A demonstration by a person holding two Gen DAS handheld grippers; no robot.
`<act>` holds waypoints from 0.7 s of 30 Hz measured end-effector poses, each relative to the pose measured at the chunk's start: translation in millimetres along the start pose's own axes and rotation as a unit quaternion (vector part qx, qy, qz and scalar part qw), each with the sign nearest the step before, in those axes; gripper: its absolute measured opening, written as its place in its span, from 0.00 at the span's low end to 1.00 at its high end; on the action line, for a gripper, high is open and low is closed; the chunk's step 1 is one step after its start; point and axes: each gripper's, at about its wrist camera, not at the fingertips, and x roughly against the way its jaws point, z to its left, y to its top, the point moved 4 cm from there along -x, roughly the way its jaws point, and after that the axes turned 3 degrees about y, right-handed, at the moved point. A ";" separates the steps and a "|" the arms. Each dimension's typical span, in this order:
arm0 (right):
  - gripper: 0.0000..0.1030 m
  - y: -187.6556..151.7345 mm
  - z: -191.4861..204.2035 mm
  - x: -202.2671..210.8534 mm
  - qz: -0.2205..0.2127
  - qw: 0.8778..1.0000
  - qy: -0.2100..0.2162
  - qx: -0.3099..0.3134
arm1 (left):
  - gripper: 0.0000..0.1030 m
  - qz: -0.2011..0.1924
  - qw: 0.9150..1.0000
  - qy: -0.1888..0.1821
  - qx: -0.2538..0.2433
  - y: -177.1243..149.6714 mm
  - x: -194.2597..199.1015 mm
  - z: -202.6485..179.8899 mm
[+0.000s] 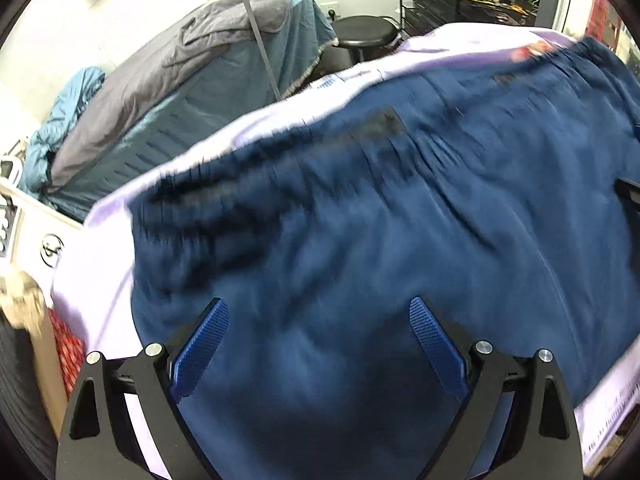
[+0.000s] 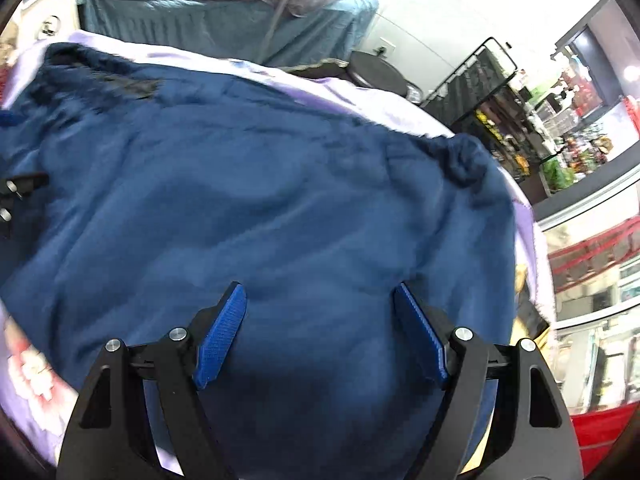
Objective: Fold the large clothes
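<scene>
Jaws wide apart on both the left gripper (image 1: 318, 312) & right gripper (image 2: 320, 298), nothing held; both hang over the near part of the blue garment (image 1: 380, 220), prob. to pick grab points for a fold. Garment lies spread on the lilac sheet (image 1: 108, 208) of the bed, covering most of it. Gathered band w/ dark patch (image 1: 384, 120) sits toward the far edge, so long axis looks near-to-far; a bunched lump (image 2: 466, 160) at the far right edge. Left view is blurred, detail unsure.
</scene>
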 end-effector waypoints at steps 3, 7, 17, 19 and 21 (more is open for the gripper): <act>0.80 16.7 -15.7 -16.4 0.006 1.000 -0.009 -0.020 | 0.87 0.013 1.000 -0.011 0.015 32.2 -20.9 9.1; 0.83 30.6 -27.1 -39.4 0.021 0.998 -0.001 -0.052 | 0.89 0.061 0.997 -0.038 0.037 58.0 -58.6 13.1; 0.93 40.6 -23.5 -84.9 0.047 0.997 -0.010 -0.063 | 0.95 0.115 0.991 -0.058 0.047 80.6 -106.4 7.7; 0.94 40.9 -22.3 -87.4 0.047 0.997 -0.014 -0.061 | 0.95 0.106 0.991 -0.059 0.047 79.1 -100.2 8.2; 0.94 40.4 -19.9 -87.2 0.047 0.997 -0.020 -0.057 | 0.94 0.093 0.992 -0.060 0.053 74.6 -88.3 13.1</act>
